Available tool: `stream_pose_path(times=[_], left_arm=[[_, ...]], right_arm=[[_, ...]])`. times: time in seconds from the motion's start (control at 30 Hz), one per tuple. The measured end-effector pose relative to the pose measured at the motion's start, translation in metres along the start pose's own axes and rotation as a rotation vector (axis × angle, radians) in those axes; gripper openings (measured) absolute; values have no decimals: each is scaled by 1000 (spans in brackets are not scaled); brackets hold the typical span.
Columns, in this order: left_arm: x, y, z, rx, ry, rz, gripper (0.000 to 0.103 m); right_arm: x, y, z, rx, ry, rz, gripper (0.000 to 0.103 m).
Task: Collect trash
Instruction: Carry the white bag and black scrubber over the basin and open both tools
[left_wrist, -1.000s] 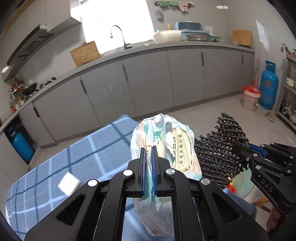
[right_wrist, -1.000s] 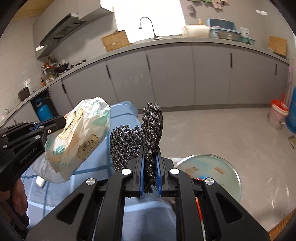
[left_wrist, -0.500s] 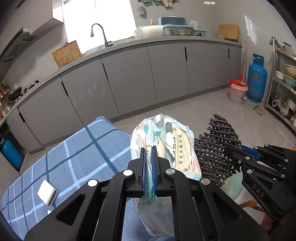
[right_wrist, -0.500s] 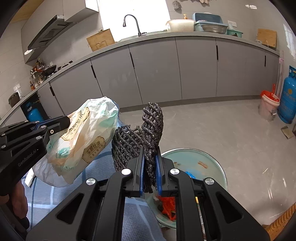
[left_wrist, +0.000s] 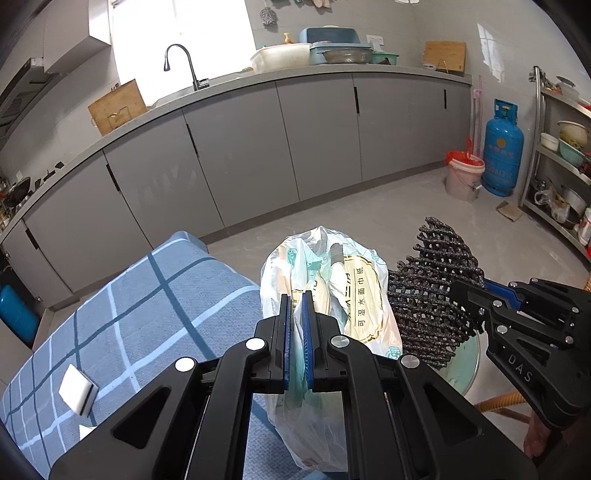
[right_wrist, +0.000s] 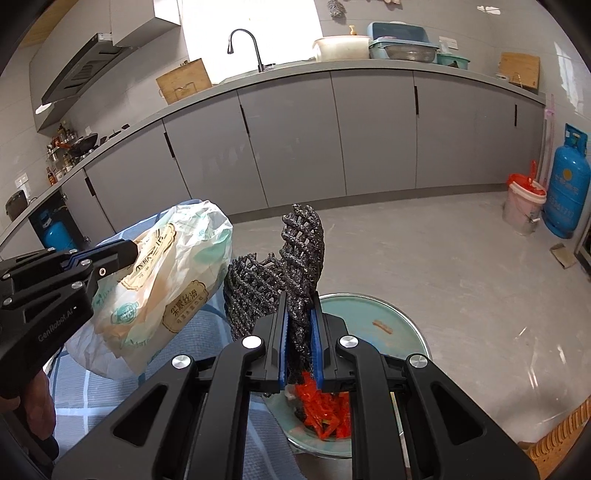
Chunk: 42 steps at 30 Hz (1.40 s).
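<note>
Trash in both grips: the left gripper (left_wrist: 296, 343) is clamped on a crumpled plastic bag (left_wrist: 332, 295) at frame centre, and the right gripper (right_wrist: 300, 347) pinches a black mesh net (right_wrist: 295, 266), both lifted clear so nothing drags. Below the net, lower centre, sits a round bin (right_wrist: 388, 325) with red scraps (right_wrist: 325, 410) already inside, likely the drop point. The bag hangs above the blue checked tablecloth (left_wrist: 129, 302), touching the net's side in the left view. A white sponge (left_wrist: 77, 393) lies lower left on the cloth. Nothing blocks the bin; the two loads could snag together.
</note>
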<state>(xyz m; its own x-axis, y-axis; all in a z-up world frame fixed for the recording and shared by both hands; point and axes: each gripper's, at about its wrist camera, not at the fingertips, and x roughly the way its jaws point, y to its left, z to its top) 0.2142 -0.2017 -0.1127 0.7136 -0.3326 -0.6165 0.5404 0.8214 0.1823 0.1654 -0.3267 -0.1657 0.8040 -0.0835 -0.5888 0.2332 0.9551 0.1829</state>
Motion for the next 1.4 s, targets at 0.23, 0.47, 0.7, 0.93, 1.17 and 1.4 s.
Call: stream_pose_path(times=[0.23, 0.47, 0.7, 0.93, 1.17, 1.4], left_arm=[[6, -7, 0, 8, 12, -15, 7], [17, -15, 1, 20, 28, -38, 7], [25, -30, -1, 32, 38, -66, 7], [32, -40, 0, 53, 33, -86, 7], [44, -51, -4, 70, 58, -116, 7], [66, -63, -13, 72, 109, -130, 7]], right_arm=[[2, -8, 0, 8, 5, -14, 12], [3, -18, 2, 17, 6, -43, 12], [7, -36, 2, 29, 12, -75, 12], [12, -49, 2, 46, 17, -99, 12], [20, -58, -1, 58, 33, -122, 12], [36, -67, -12, 73, 77, -140, 12]])
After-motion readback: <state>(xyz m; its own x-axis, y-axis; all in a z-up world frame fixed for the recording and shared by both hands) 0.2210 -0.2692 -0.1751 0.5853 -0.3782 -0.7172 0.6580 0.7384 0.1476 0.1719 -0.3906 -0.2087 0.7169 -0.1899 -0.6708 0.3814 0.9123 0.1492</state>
